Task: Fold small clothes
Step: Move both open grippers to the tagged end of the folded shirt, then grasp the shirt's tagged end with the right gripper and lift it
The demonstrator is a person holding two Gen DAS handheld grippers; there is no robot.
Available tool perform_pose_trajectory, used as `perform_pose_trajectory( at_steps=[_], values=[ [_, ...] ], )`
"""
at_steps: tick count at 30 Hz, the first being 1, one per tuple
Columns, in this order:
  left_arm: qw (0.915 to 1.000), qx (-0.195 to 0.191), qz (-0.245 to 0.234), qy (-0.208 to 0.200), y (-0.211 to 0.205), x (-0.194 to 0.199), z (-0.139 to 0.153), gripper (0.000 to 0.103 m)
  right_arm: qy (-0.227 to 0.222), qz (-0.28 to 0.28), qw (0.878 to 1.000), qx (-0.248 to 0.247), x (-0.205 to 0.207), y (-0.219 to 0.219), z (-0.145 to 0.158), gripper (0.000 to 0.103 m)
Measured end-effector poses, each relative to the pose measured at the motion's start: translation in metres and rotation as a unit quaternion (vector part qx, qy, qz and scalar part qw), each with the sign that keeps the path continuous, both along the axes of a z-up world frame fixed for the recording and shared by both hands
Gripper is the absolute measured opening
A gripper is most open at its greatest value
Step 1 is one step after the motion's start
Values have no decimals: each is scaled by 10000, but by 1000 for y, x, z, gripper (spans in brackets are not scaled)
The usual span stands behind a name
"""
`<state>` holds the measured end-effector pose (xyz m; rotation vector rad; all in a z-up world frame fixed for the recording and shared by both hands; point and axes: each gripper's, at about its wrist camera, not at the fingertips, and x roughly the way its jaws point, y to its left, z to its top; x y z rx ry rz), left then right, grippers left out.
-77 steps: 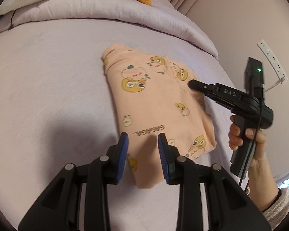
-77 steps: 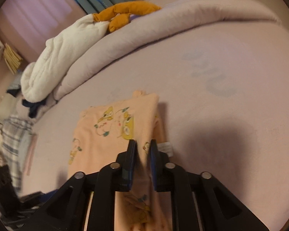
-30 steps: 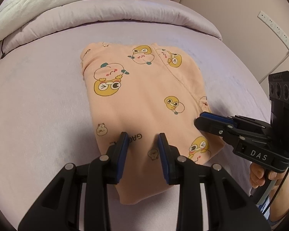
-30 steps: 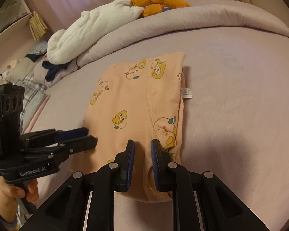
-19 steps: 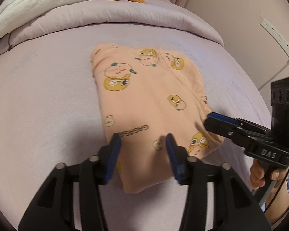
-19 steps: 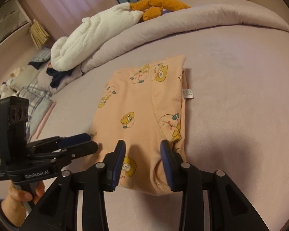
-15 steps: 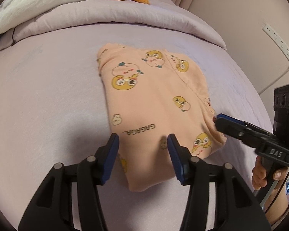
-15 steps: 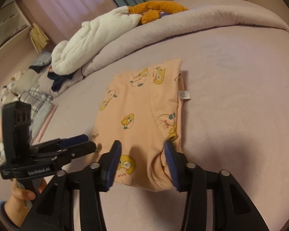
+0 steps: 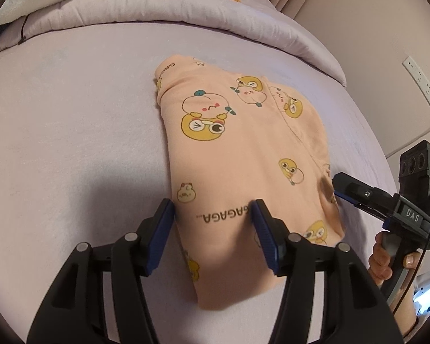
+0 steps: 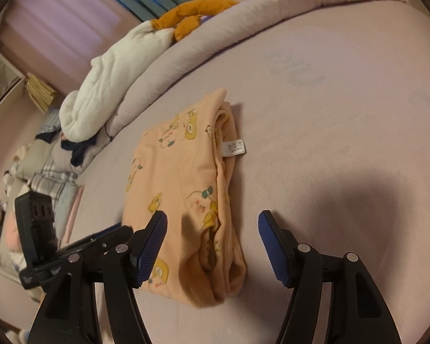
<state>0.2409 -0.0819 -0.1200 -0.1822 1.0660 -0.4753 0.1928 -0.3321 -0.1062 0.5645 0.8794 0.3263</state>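
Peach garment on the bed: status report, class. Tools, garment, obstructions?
Left tool open, empty. Right tool open, empty. Peach garment folded flat on bed, near end between both tools. Nothing in the way.

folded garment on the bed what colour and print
Peach garment with yellow cartoon ducks; clearest in the left wrist view.

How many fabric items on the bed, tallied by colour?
Peach: 1, the folded peach cartoon-print garment.
White: 1, the white padded quilt.
Orange: 1, the orange plush toy.
Lilac: 1, the rolled lilac duvet.
Total: 4. The clutter beyond the bed is left out.
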Motion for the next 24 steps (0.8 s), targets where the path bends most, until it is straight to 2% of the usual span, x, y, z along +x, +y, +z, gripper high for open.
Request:
perform_pose_trajectory(
  at_steps=[12, 24],
  values=[
    [9994, -284, 54, 166, 2, 16, -8, 61, 99, 139, 9998, 102, 22, 11, -13, 69],
    [9994, -324, 9, 114, -4, 28, -12, 64, -51, 363, 9992, -169, 37, 29, -12, 69]
  ],
)
